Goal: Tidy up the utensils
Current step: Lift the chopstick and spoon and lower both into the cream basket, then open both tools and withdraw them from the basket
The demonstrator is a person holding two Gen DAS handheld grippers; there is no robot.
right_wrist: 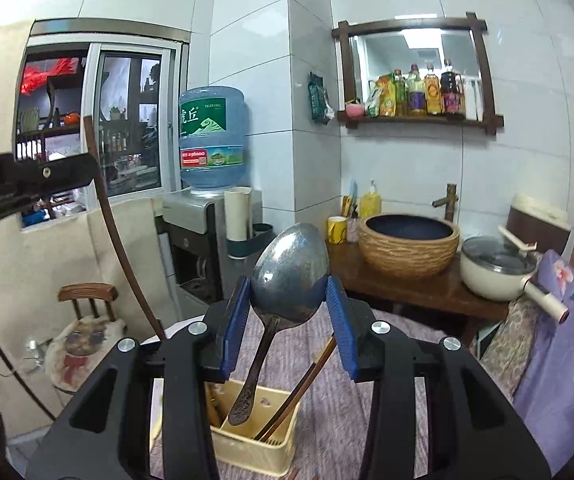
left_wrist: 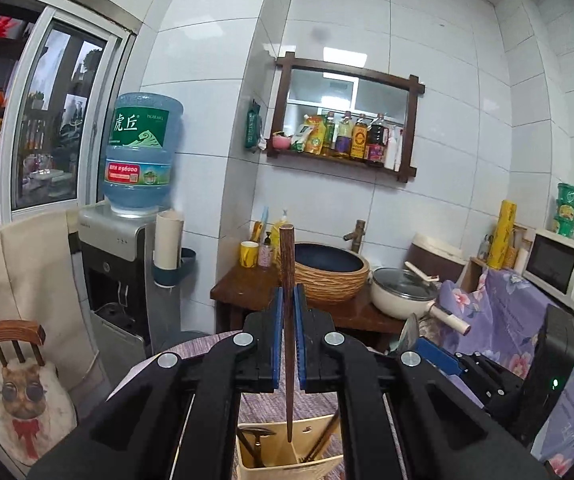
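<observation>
The left gripper (left_wrist: 287,308) has its blue pads pressed tight on a single dark wooden chopstick (left_wrist: 287,320). The stick stands almost upright between the pads, reddish-brown with a visible grain, its squared thick end uppermost and its thin tapered tip pointing down, hanging just above the cream utensil holder (left_wrist: 287,456). In the left wrist view that holder sits directly below the gripper on a purple-grey woven cloth (left_wrist: 263,404); it is a pale plastic box split into compartments, and other utensils lean inside it, though which compartment each one occupies is hard to tell.

The right gripper (right_wrist: 289,300) pinches a metal spoon (right_wrist: 289,272) by the sides of its bowl. The bowl is large, oval and dull grey with a mottled, worn sheen, facing the camera. Its handle runs down and to the left, darker and embossed with a pattern at the end, which hangs over the holder's (right_wrist: 247,440) opening, at about the height of its rim; whether it touches is unclear. Brown chopsticks (right_wrist: 303,388) lean in the holder just right of the spoon handle, slanting up towards the right pad. The holder has a slotted wall along its near side.
</observation>
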